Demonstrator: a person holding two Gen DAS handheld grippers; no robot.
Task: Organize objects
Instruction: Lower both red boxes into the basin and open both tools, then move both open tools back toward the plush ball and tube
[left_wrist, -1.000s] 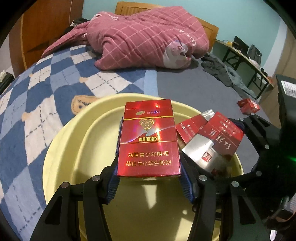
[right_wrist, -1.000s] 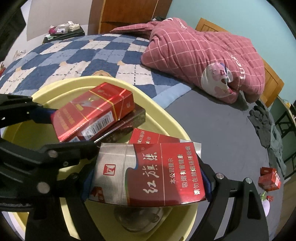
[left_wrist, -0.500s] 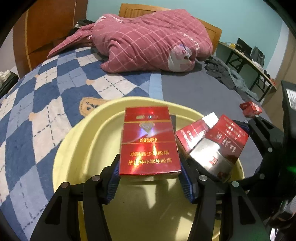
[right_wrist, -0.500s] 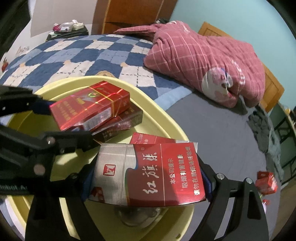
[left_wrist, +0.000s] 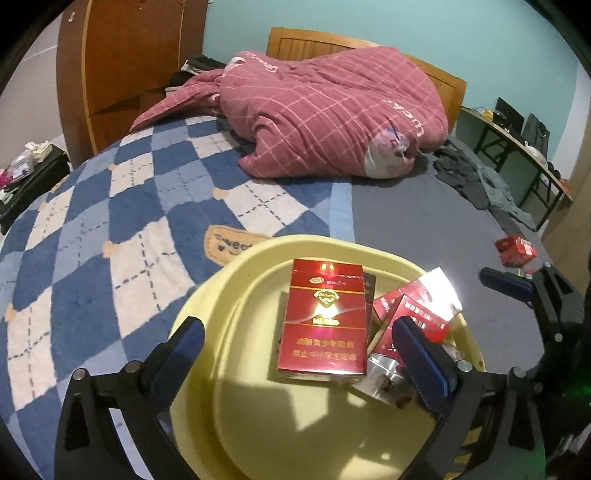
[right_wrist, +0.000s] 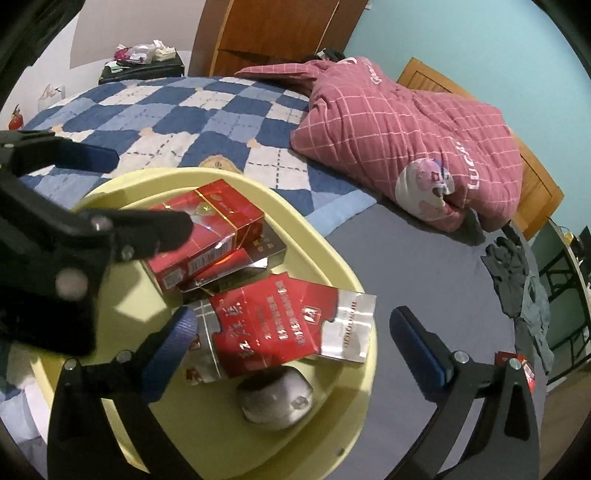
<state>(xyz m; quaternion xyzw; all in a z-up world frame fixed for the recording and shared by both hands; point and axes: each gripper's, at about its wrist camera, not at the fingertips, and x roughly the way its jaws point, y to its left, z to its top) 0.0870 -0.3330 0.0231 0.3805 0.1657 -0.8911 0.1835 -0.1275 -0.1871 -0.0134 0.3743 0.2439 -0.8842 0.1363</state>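
Note:
A yellow basin (left_wrist: 229, 295) (right_wrist: 332, 258) sits on the bed. A red Diamond cigarette pack (left_wrist: 325, 317) (right_wrist: 210, 229) lies in it on a darker pack. A red and silver carton wrapper (left_wrist: 421, 314) (right_wrist: 280, 328) lies beside it, over a grey round object (right_wrist: 277, 402). My left gripper (left_wrist: 299, 354) is open and empty above the basin. My right gripper (right_wrist: 291, 347) is open and empty, jaws on either side of the wrapper and above it.
A red pack (left_wrist: 515, 251) (right_wrist: 517, 369) lies on the grey sheet to the right. A pink checked quilt (left_wrist: 332, 110) is bunched at the headboard. Dark clothes (left_wrist: 476, 181) lie at the bed's right edge. A blue checked blanket (left_wrist: 110, 221) covers the left.
Both grippers have opened and drawn back. The Diamond pack and the carton wrapper were let go and now lie in the basin.

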